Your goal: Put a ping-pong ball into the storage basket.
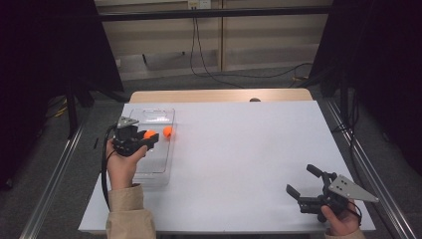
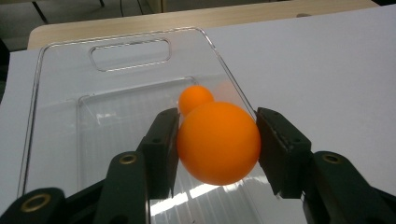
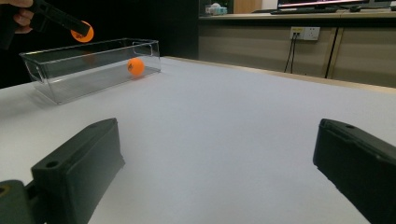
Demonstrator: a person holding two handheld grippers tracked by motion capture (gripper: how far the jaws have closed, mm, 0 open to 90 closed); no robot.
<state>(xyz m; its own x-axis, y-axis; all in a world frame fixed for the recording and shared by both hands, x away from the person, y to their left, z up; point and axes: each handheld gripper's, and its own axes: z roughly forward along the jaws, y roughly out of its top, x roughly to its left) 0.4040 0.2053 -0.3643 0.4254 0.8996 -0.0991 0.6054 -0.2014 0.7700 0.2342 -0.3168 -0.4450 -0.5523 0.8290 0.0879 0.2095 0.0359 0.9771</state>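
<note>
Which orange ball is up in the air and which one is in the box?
The ball pinched in the left hand-held gripper is up in the air, above the clear box. The other ball sits on the box's floor by its far wall, with nothing touching it.

surface: white rectangular sheet over light wooden tabletop (image 1: 219, 95) | floor: grey carpet (image 1: 164, 82) | wall: beige wooden panels (image 1: 268, 35) with white socket (image 3: 304, 32) | black cables (image 1: 199, 55) trailing down | dark curtains (image 1: 45, 50) both sides
</note>
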